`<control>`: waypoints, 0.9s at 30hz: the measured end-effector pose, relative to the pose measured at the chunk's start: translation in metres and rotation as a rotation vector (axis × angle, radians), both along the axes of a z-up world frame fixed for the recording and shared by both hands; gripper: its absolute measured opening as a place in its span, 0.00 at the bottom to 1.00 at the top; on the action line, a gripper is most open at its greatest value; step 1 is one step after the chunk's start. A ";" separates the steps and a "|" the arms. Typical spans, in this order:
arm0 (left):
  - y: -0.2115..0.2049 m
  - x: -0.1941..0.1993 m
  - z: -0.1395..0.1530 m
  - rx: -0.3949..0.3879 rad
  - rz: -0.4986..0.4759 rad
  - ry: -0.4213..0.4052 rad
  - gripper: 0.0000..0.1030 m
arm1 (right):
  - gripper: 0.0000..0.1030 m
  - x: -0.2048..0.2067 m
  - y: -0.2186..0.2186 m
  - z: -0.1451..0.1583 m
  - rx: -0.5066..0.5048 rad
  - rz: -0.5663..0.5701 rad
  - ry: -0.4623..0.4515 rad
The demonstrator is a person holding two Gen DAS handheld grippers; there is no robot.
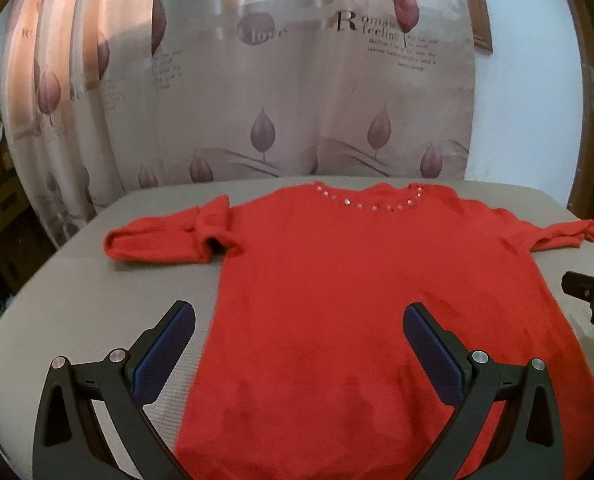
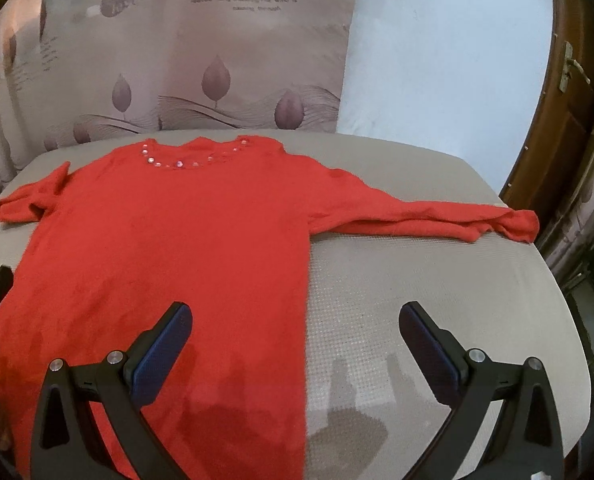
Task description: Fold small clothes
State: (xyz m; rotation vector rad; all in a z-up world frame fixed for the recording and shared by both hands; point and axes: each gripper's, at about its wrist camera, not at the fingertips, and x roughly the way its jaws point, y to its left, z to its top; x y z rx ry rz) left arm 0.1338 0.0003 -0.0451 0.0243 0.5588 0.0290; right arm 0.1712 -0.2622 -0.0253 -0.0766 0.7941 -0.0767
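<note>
Left gripper (image 1: 299, 330) wide open, holding nothing, over the red sweater's (image 1: 337, 300) bottom left edge. Right gripper (image 2: 297, 328) wide open too (nothing held), over its right edge. Farther back, sleeves spread flat on the grey table (image 2: 397, 288), shiny neckline (image 2: 193, 160) near the curtain (image 2: 201, 60).

Left claw (image 1: 299, 312), right claw (image 2: 295, 312) agape.
</note>
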 end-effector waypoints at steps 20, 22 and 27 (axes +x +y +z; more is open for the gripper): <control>0.000 0.011 -0.018 0.001 0.032 0.122 1.00 | 1.00 0.042 -0.039 -0.016 0.036 -0.047 0.029; -0.002 0.011 -0.019 0.008 0.029 0.126 1.00 | 1.00 0.044 -0.044 -0.018 0.044 -0.052 0.033; -0.004 0.010 -0.019 0.014 0.007 0.129 1.00 | 1.00 0.051 -0.057 -0.023 0.055 -0.067 0.042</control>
